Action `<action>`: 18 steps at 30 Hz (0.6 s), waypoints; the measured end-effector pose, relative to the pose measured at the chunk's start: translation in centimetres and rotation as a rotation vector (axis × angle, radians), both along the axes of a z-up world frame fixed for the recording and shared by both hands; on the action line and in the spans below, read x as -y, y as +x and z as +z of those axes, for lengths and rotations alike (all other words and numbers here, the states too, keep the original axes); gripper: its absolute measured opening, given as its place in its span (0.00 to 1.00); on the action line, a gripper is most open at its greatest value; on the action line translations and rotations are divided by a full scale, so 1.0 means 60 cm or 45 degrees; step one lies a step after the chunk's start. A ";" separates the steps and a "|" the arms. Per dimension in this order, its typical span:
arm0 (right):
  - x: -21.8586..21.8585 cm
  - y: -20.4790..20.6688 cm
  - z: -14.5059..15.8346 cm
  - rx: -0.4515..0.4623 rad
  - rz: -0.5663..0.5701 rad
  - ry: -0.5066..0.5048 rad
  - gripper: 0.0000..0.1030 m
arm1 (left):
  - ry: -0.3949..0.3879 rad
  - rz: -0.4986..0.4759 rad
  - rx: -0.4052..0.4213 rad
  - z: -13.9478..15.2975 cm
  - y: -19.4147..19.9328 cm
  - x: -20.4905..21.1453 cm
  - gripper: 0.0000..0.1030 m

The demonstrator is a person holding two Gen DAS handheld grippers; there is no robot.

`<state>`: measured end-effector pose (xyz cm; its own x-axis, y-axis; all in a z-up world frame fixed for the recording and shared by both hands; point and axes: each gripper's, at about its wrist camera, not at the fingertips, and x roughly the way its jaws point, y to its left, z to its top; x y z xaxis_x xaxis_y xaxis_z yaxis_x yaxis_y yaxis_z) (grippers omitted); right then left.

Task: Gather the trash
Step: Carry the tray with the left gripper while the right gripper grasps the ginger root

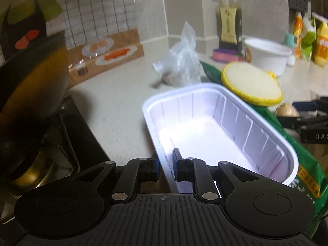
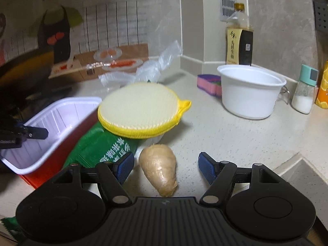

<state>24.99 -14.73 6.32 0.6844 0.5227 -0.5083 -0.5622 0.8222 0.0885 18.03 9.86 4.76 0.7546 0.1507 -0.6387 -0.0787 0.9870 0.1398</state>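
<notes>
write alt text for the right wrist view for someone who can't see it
The right tongs hang open over a piece of ginger lying on a speckled counter. Behind it a round yellow sponge rests on a green packet, and at left the left tongs grip the rim of a plastic tray.

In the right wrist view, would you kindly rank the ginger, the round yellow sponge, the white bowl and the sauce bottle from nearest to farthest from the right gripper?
1. Ginger, between the open fingers of the right gripper.
2. Round yellow sponge, just beyond, slightly left.
3. White bowl, farther, to the right.
4. Sauce bottle, against the back wall.
</notes>
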 end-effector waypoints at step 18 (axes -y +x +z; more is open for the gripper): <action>-0.020 -0.022 0.017 -0.008 0.011 -0.002 0.37 | -0.278 0.029 0.162 0.012 -0.041 -0.059 0.10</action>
